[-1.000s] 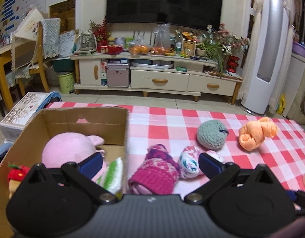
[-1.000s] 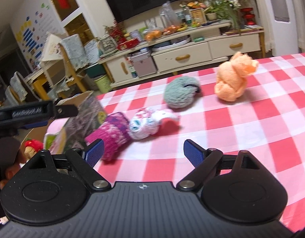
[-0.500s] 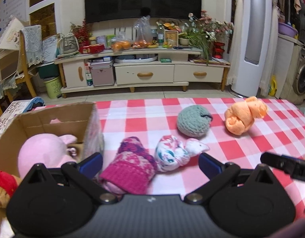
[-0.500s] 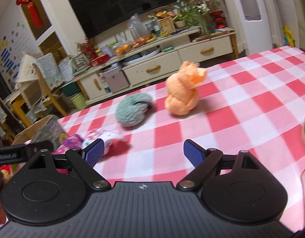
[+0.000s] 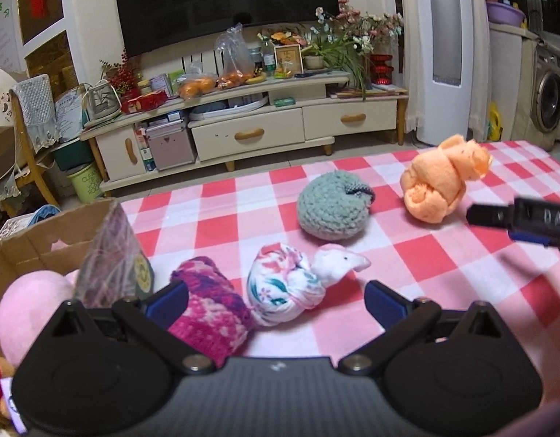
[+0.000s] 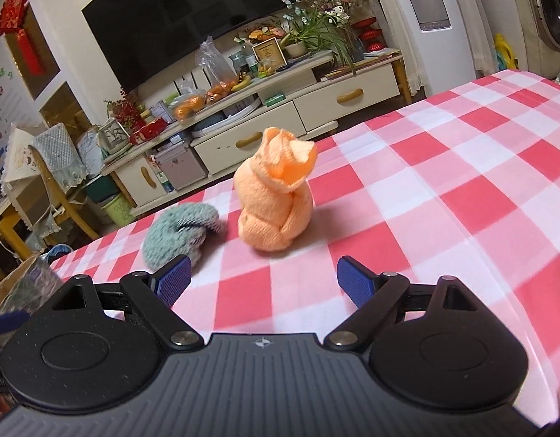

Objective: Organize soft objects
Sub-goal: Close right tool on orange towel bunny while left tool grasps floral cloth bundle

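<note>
4 soft bundles on checked tablecloth (image 5: 443, 255) | TV stand (image 5: 243, 123) behind

Four soft bundles are laid on the checked cloth: a magenta knit roll (image 5: 210, 311) touching a floral white knotted cloth (image 5: 287, 287), a grey-green crocheted ball (image 5: 331, 207) farther back, and an orange knotted towel (image 6: 274, 196) standing upright beside it.

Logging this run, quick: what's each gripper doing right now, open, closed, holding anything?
Left gripper: open, empty, fingers either side of the magenta and floral rolls.
Right gripper: open, empty, facing the orange bundle.
</note>
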